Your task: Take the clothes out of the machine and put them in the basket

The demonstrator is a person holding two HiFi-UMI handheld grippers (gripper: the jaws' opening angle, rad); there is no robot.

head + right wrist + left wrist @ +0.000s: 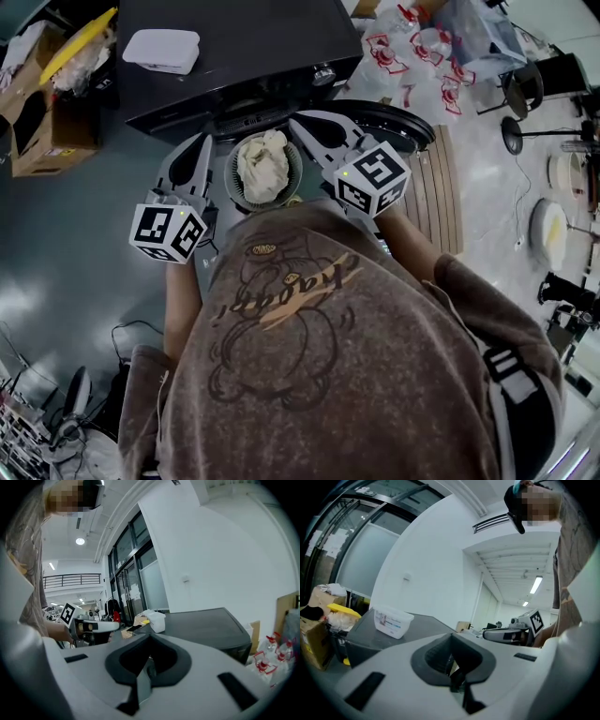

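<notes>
Hovering with left gripper point(202, 146) and right gripper point(307, 126), fingers point(437, 656) shut and empty on both, flanking cloth point(264, 167) in basket point(231, 184) at upper centre, below machine point(234, 56). Likely slip: reaching in closed, shoving anything left inside deeper rather than catching it.
</notes>
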